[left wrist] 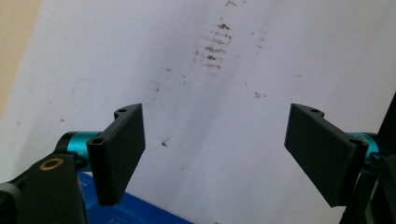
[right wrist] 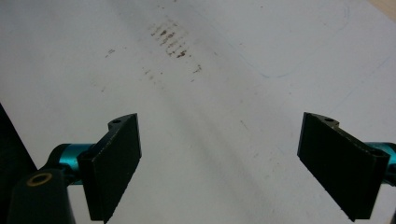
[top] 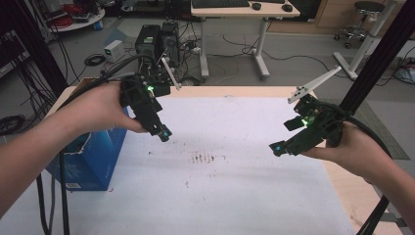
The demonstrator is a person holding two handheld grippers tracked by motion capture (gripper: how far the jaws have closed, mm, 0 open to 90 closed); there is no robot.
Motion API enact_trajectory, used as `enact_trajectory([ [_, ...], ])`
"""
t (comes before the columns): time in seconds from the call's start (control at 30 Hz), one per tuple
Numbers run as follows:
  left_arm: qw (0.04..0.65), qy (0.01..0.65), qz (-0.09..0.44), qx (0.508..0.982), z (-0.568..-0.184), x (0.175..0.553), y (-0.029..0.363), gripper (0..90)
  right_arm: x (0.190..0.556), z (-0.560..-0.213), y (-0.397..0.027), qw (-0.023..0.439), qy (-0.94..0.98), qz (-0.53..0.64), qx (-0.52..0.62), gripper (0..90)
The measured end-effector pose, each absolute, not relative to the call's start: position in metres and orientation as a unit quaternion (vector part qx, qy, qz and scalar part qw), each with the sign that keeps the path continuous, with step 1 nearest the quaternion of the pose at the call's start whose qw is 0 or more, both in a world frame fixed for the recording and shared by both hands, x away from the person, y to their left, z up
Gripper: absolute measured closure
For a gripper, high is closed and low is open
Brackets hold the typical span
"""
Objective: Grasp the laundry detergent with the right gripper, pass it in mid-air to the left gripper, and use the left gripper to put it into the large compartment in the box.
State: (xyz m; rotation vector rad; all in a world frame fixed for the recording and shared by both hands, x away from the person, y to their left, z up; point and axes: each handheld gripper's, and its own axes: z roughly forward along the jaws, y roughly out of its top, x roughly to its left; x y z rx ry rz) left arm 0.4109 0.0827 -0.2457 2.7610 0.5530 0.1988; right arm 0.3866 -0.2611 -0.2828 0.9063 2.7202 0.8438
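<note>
At the far left of the high view stood 1 blue box (top: 93, 156), cardboard by the look of it, rectangular, with white print along its lower edge, sitting on the table's left corner just below my left hand (top: 95, 110). It was the nearest thing to my left gripper (top: 164, 132), which hung in the air just to the right of the box's top and touched nothing. In the left gripper view a strip of that same blue box (left wrist: 135, 212) showed at the bottom edge beneath my fingers.

I counted 2 grippers, 1 in each hand, and each carried 2 flat black fingers (left wrist: 119, 151) on teal metal stubs. My left pair was spread wide with nothing between them, just the white sheet (left wrist: 224, 154) below.

That sheet (top: 235, 191) was 1 smooth, matte cover over the pale wooden table (top: 244, 91), and near its middle lay 1 patch of small brown smudges (top: 205, 157) in short rows, with loose specks scattered around it. The smudges (left wrist: 215, 46) showed ahead of my left fingers and also ahead of my right ones (right wrist: 170, 39).

My right gripper (top: 279, 147) hovered over the sheet's right side, tipped toward the middle, held in my right hand (top: 357, 152). Its fingers (right wrist: 114, 163) were likewise spread wide and empty, rectangular slabs with slightly worn edges.
</note>
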Motion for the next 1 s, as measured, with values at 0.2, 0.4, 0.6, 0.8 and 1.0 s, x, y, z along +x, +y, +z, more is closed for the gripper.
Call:
enact_trajectory([
  [0.2, 0.155, 0.196, 0.067, 0.966, -0.256, 0.411, 0.077, 20.5, 0.387, -0.285, -0.256, 0.073, 0.912, 0.28, 0.291, 13.1],
  [0.4, 0.15, 0.197, 0.064, 0.967, -0.263, 0.411, 0.077, 20.5, 0.387, -0.286, -0.254, 0.069, 0.915, 0.277, 0.286, 13.1],
  [0.6, 0.15, 0.204, 0.065, 0.965, -0.264, 0.413, 0.081, 20.5, 0.387, -0.288, -0.254, 0.065, 0.915, 0.275, 0.287, 13.1],
  [0.8, 0.148, 0.208, 0.066, 0.965, -0.265, 0.412, 0.082, 20.5, 0.389, -0.289, -0.254, 0.062, 0.915, 0.275, 0.288, 13.1],
  [1.0, 0.148, 0.211, 0.064, 0.964, -0.266, 0.413, 0.083, 20.5, 0.391, -0.291, -0.253, 0.06, 0.917, 0.273, 0.286, 13.1],
])
